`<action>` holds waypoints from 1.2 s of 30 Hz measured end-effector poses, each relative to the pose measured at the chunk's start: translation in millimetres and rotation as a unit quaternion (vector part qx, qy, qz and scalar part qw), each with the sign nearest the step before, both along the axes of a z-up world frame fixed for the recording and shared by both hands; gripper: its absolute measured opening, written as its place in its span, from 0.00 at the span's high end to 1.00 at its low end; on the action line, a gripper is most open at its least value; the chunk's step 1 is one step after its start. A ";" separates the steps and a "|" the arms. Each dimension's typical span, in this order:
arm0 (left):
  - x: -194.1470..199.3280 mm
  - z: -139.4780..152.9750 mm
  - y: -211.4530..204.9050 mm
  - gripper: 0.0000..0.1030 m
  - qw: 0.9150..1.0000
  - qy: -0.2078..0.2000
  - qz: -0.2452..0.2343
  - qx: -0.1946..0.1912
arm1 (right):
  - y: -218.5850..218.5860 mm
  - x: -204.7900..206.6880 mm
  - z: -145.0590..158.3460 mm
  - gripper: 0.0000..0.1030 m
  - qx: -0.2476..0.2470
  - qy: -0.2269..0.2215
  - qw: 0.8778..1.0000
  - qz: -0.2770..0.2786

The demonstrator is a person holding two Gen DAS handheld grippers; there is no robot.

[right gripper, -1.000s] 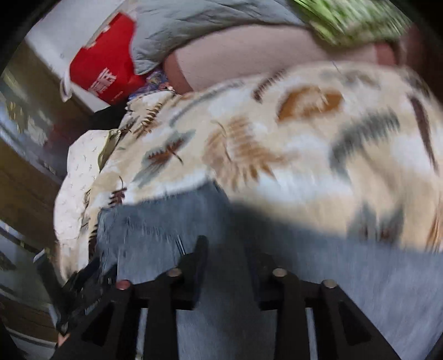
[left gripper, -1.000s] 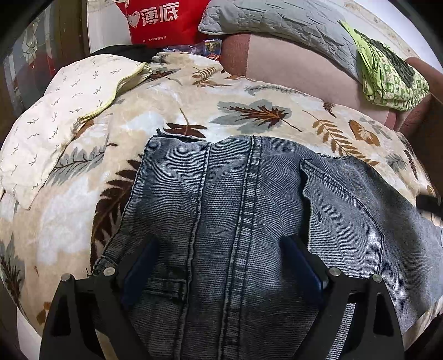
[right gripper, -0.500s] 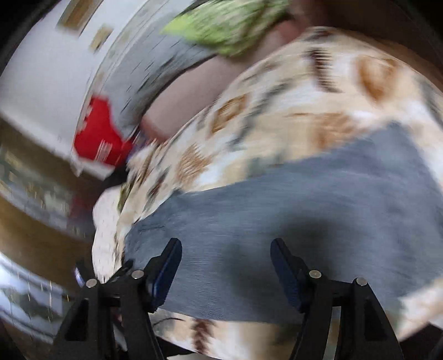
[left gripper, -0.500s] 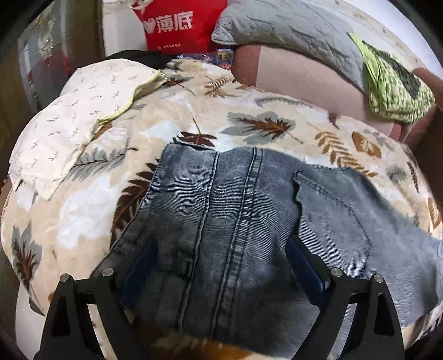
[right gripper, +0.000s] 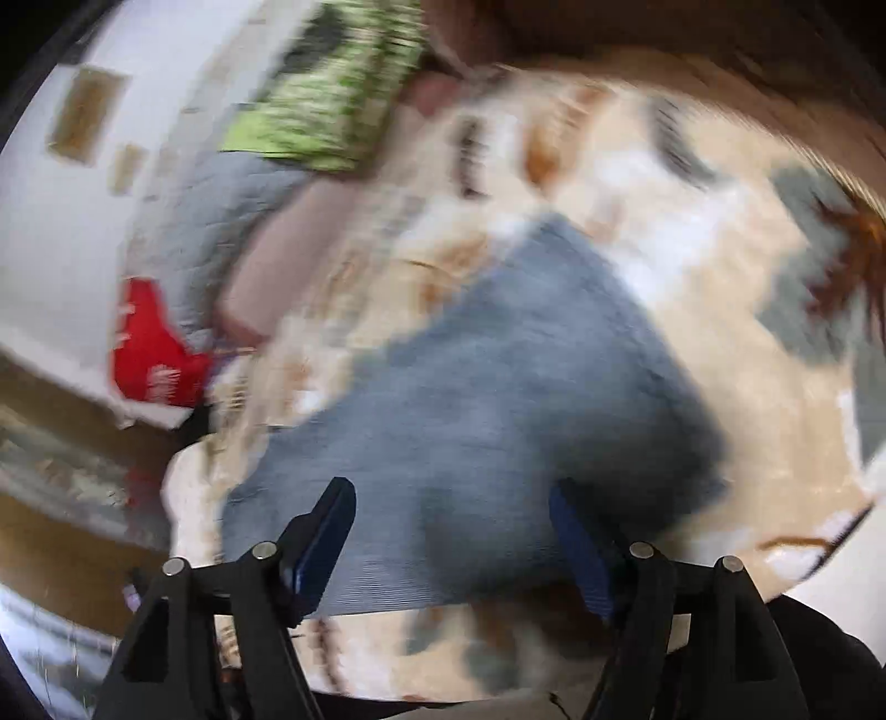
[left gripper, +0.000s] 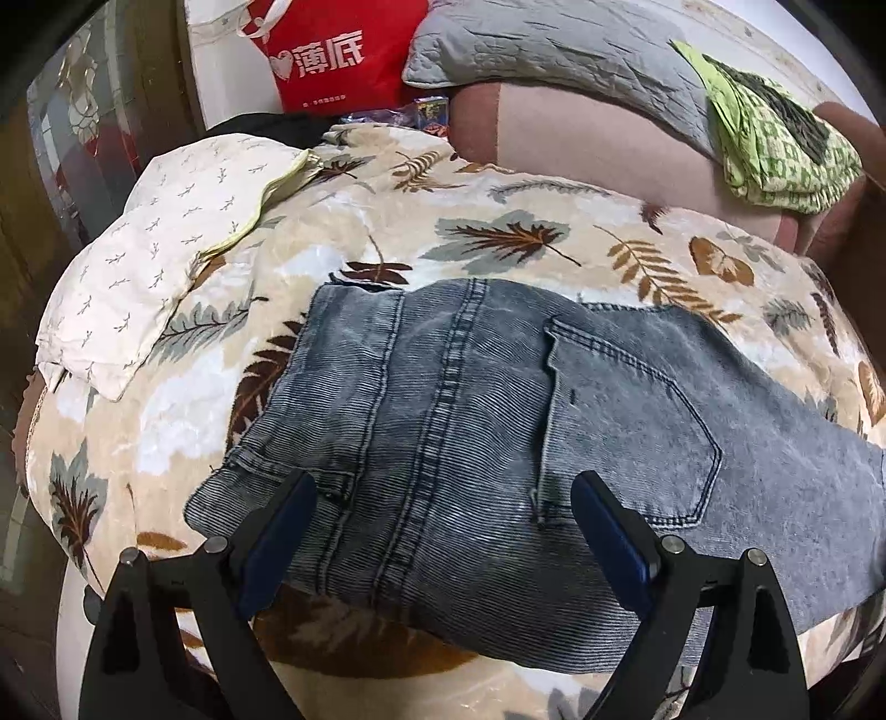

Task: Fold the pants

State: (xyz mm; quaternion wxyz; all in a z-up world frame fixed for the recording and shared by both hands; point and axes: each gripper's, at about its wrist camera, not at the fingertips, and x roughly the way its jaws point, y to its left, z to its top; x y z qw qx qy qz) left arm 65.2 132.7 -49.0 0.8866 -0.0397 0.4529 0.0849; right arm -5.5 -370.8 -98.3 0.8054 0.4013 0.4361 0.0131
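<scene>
Grey-blue denim pants (left gripper: 470,421) lie flat on a leaf-print blanket (left gripper: 498,238), back pocket (left gripper: 620,421) up, waistband at the left, legs running off to the right. My left gripper (left gripper: 443,526) is open and empty, above the near edge of the seat. In the blurred right wrist view the pants (right gripper: 498,399) lie as a grey-blue band across the blanket (right gripper: 692,232). My right gripper (right gripper: 448,531) is open and empty above their near edge.
A white patterned pillow (left gripper: 160,243) lies at the left. A red bag (left gripper: 332,55), a grey quilted cushion (left gripper: 554,50) and green folded cloth (left gripper: 775,144) sit at the back on a pink sofa arm (left gripper: 581,144). The blanket drops off at the near edge.
My right gripper opened from nearly shut and swung away fast, tilting. My left gripper drew back, so more of the pants' near edge and the blanket show.
</scene>
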 end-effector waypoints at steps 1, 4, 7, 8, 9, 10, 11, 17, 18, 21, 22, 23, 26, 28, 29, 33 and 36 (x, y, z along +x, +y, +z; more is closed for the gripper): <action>-0.1 -0.6 -2.1 0.10 1.000 0.002 -0.002 0.003 | -9.7 -0.5 -12.5 0.27 0.038 -0.013 0.999 -0.004; -1.5 -0.5 -6.1 0.10 1.000 0.003 -0.008 0.006 | -7.6 3.5 -6.8 0.27 0.036 -0.020 0.999 -0.005; -3.0 -0.2 -8.7 0.10 1.000 0.004 -0.010 0.005 | -0.2 4.0 3.8 0.27 0.001 -0.026 1.000 0.010; -3.4 -0.2 -9.6 0.10 1.000 0.003 -0.010 0.006 | 2.4 2.6 7.2 0.27 -0.006 -0.032 0.999 0.011; -3.9 -0.3 -10.7 0.10 1.000 0.003 -0.013 0.007 | 1.7 -1.3 9.5 0.27 -0.009 -0.035 0.999 0.011; -4.3 -0.3 -11.9 0.10 1.000 0.003 -0.014 0.008 | 2.3 -5.1 12.9 0.27 -0.009 -0.040 0.999 0.008; -4.5 -0.2 -12.7 0.10 1.000 0.003 -0.015 0.008 | 2.9 -9.8 15.2 0.27 -0.007 -0.044 0.999 0.005; -6.4 6.0 -37.1 0.10 0.999 -0.008 -0.038 -0.020 | -9.2 -61.2 7.3 0.27 0.046 -0.013 0.999 -0.014; -5.7 6.5 -47.9 0.10 0.998 -0.008 -0.052 -0.023 | -11.5 -63.7 2.4 0.27 0.055 -0.001 0.998 -0.019; -4.1 7.3 -83.5 0.10 0.996 -0.006 -0.091 -0.024 | -22.5 -66.2 -8.9 0.27 0.071 0.019 0.996 -0.047; -3.7 8.1 -94.5 0.10 0.994 -0.007 -0.102 -0.023 | -25.6 -63.9 -11.0 0.27 0.078 0.020 0.995 -0.055; -3.7 8.6 -106.8 0.10 0.993 -0.007 -0.114 -0.025 | -27.8 -61.3 -11.9 0.27 0.083 0.018 0.995 -0.058; -2.7 10.4 -142.5 0.10 0.989 -0.007 -0.147 -0.031 | -37.4 -52.4 -22.2 0.27 0.091 0.044 0.992 -0.078; -2.9 10.2 -164.5 0.10 0.986 -0.006 -0.167 -0.028 | -44.9 -48.6 -29.5 0.27 0.103 0.048 0.989 -0.093; -2.5 9.4 -173.8 0.10 0.984 -0.005 -0.175 -0.024 | -48.7 -49.0 -30.8 0.27 0.111 0.043 0.988 -0.103; -0.6 4.5 -211.4 0.10 0.980 0.005 -0.200 -0.019 | -61.3 -44.6 -34.5 0.27 0.121 0.026 0.984 -0.129; 1.1 0.4 -238.7 0.10 0.976 0.014 -0.218 -0.019 | -64.0 -44.7 -38.2 0.27 0.125 0.014 0.983 -0.131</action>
